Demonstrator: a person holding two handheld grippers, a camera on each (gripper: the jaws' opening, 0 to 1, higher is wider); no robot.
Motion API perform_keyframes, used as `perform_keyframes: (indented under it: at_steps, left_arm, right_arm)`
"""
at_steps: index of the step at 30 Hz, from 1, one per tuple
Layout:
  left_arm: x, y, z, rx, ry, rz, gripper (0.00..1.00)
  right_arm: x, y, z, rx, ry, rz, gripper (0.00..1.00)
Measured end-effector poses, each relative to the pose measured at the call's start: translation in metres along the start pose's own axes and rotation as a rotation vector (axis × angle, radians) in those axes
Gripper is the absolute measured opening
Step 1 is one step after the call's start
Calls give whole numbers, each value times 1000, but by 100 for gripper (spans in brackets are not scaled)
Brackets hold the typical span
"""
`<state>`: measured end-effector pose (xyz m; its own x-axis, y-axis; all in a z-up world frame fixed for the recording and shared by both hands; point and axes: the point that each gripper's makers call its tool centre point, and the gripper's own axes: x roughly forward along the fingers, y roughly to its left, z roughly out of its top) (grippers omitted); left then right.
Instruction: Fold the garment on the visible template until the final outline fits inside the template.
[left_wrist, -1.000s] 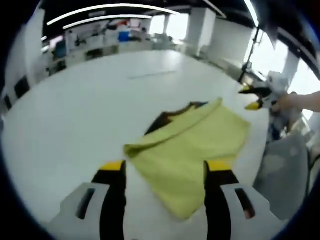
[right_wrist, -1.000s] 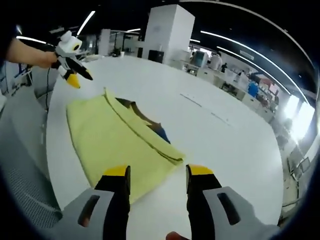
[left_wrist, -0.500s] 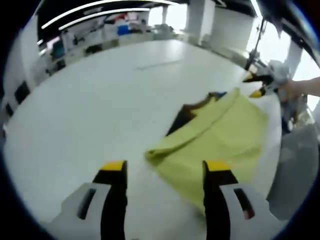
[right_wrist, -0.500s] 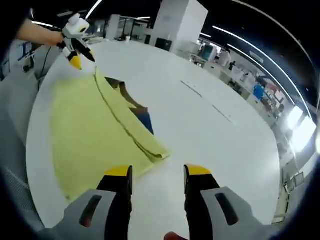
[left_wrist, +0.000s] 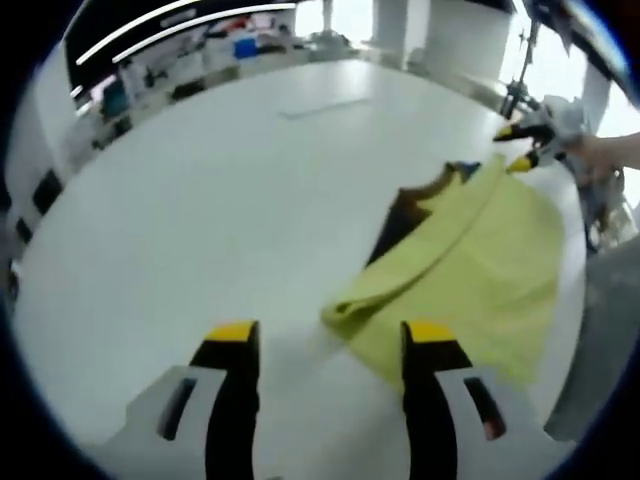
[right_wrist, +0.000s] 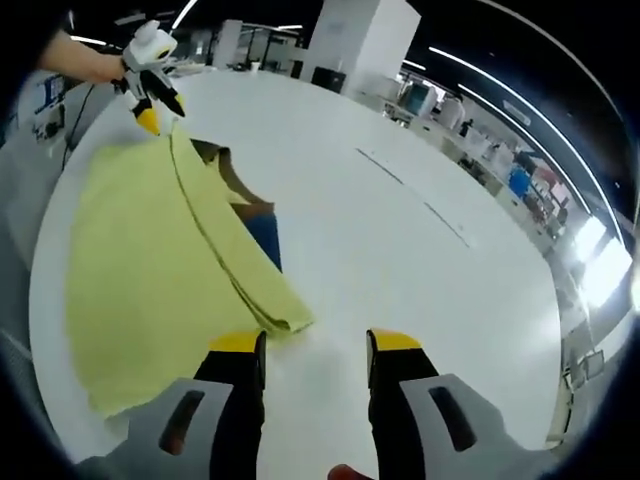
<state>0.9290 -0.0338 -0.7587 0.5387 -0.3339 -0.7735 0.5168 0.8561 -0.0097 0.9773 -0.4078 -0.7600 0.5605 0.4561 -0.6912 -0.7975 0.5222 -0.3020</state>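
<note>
Both claws spread and empty: left gripper (left_wrist: 318, 335), right gripper (right_wrist: 311, 342) hover at the yellow garment's (right_wrist: 150, 270) folded corner on the white table (right_wrist: 400, 250).

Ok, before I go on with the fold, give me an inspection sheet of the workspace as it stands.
Surface: white table, bare apart from the garment.
Job's things: yellow garment lies folded near the table's edge; a dark and blue patch shows beside its folded edge, which may be the template, but I cannot tell.
Clutter: nothing seen.
Grippers: left gripper open, empty, above the table; right gripper open, empty, at the garment's near corner.
Cables: a dark cord hangs past the table edge.
Surroundings: a large hall with desks, a white pillar and ceiling strip lights.
</note>
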Motion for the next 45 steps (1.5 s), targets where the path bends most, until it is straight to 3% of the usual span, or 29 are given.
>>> perform_keyframes:
  at_steps: [15,23,34,45]
  left_arm:
    - [4,4,25,4,-23,15,50]
    - [7,20,38,-1,-30,39,49]
    - [6,41,38,-56,-25,87,48]
    - [-13,27,32,-73,-64,83,49]
  right_arm:
    - [11,-21,6,32,-34,-23,40]
    - [18,-34,10,70,-32,-32,41]
    - [26,-48,7,105,-5,-50,41]
    - [16,-38,10,143,-20,-53,41]
